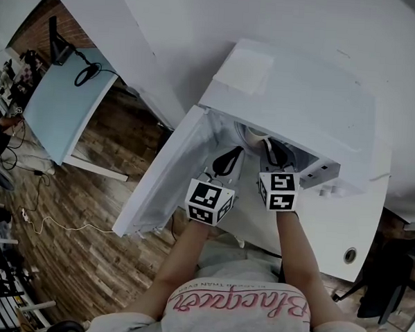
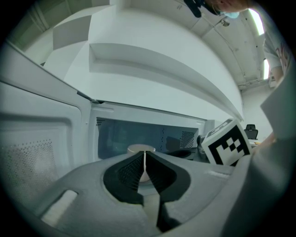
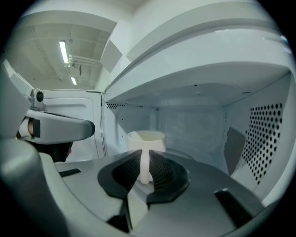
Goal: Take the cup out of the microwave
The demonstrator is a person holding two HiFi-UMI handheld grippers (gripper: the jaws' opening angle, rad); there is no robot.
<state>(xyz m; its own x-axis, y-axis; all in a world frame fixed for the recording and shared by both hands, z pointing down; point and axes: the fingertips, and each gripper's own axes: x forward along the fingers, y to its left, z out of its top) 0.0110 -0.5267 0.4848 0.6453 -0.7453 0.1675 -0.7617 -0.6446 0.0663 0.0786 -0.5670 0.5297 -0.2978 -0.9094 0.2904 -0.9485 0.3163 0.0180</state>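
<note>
A white microwave (image 1: 294,97) stands with its door (image 1: 161,184) swung open to the left. Inside it is a pale cup (image 3: 146,137), whose rim (image 1: 254,135) shows at the cavity mouth in the head view. My right gripper (image 3: 144,162) reaches into the cavity, and its jaws are shut on the cup's handle (image 3: 144,159). My left gripper (image 2: 144,162) sits at the opening beside it, jaws shut with nothing between them. The cup's rim (image 2: 141,149) shows just beyond its tips. In the head view, the left gripper (image 1: 229,158) and right gripper (image 1: 276,153) are side by side.
The microwave rests on a white table (image 1: 343,228). The cavity's perforated right wall (image 3: 266,134) is close to the right gripper. A light blue desk (image 1: 58,109) stands to the left on the wooden floor (image 1: 85,246). The right gripper's marker cube (image 2: 227,143) is at the left gripper's right.
</note>
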